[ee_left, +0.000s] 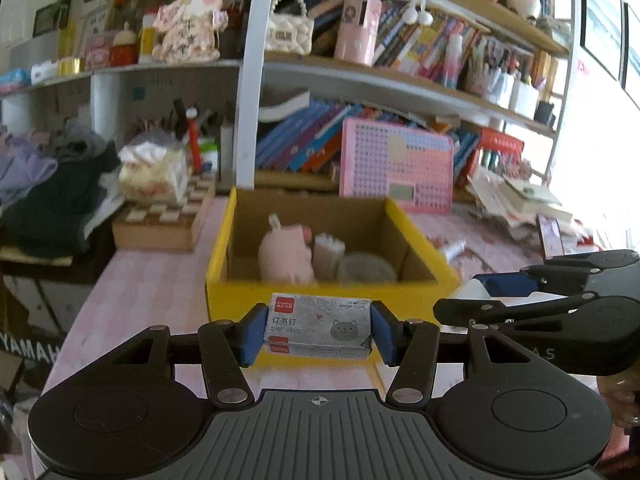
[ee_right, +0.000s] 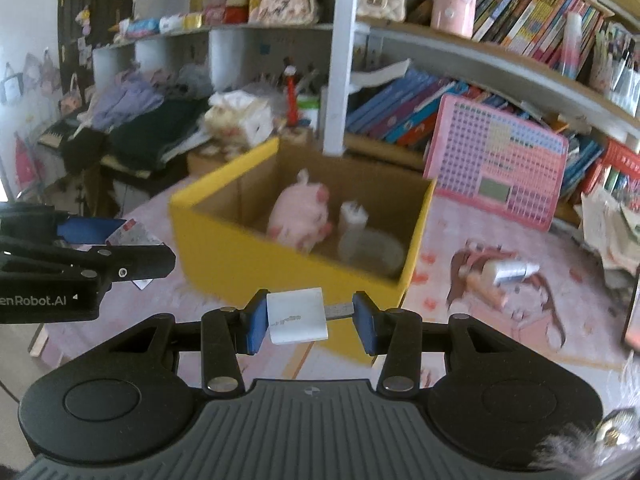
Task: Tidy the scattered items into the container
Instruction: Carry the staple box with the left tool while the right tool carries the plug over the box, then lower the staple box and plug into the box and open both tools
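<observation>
Daylight enters from the right of the left wrist view, where a bright window (ee_left: pixel 600 32) is overexposed to white and washes out the adjacent wooden bookshelf (ee_left: pixel 520 40). Illumination is soft and even, with only faint shadows inside the yellow-sided cardboard box (ee_left: pixel 248 296). Fisheye distortion bows the white shelf upright (ee_right: pixel 340 60) and darkens the corners. Motion blur softens the box and the pink patterned surface (ee_right: pixel 480 340); the black near fingers (ee_left: pixel 252 336) remain sharp.

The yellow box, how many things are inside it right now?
3 in the yellow box: a pink pig toy at left, a white plug beside it, a round clear container in front. Smaller things may be hidden.
</observation>
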A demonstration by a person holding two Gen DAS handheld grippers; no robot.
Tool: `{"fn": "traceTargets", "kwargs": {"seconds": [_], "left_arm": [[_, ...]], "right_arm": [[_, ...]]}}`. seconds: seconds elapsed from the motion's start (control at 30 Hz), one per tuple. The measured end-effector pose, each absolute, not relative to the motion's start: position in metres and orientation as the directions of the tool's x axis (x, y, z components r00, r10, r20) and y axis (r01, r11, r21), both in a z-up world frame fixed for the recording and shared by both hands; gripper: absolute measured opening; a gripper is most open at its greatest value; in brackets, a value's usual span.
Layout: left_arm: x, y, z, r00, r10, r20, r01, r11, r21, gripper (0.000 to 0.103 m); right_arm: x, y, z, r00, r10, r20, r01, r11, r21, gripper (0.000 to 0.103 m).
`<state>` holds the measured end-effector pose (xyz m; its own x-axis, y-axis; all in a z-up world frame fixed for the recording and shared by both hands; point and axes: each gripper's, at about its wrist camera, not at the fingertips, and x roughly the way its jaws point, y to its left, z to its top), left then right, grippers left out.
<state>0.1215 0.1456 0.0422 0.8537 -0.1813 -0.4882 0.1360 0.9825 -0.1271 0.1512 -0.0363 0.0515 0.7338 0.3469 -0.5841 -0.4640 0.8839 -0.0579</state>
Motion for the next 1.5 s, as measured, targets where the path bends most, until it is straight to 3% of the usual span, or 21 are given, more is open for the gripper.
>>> {"fn": "traceTargets", "kwargs": {"seconds": [0.37, 0.87, 1.23, 1.37, 1.43, 1.5], "left_arm": [[0.196, 0.125, 0.041, 0.842, -0.173, -0.511, 0.134, 0.985, -0.113, 0.053], [0.273, 0.093, 0.003, 0.725, -0.165, -0.669, 0.140, 0.986, -0.092, 0.054], [0.298, 0.091, -0.015, 0.660, -0.184, -0.728, 0.134, 0.983, -0.126, 0.054], [0.300, 0.091, -0.020, 0.654, -0.188, -0.733, 0.130, 0.982, -0.137, 0.062], [0.300, 0.093, -0.020, 0.662, -0.183, -0.727, 0.118, 0.983, -0.140, 0.072], [0.297, 0.096, -0.019, 0.674, -0.188, -0.714, 0.112, 0.982, -0.153, 0.073]], "right_arm": [[0.244, -0.037, 0.067, 0.727, 0.388, -0.566, -0.461, 0.887, 0.016, 0.042], [0.357, -0.012, 0.026, 0.513, 0.433, -0.741, -0.475, 0.862, 0.176, 0.042], [0.403, 0.017, -0.004, 0.401, 0.368, -0.839, -0.508, 0.851, 0.131, 0.042], [0.407, 0.015, -0.008, 0.397, 0.375, -0.837, -0.492, 0.858, 0.151, 0.045], [0.408, 0.011, -0.007, 0.402, 0.391, -0.828, -0.481, 0.860, 0.172, 0.055], [0.407, 0.009, -0.004, 0.414, 0.391, -0.822, -0.477, 0.862, 0.171, 0.055]]}}
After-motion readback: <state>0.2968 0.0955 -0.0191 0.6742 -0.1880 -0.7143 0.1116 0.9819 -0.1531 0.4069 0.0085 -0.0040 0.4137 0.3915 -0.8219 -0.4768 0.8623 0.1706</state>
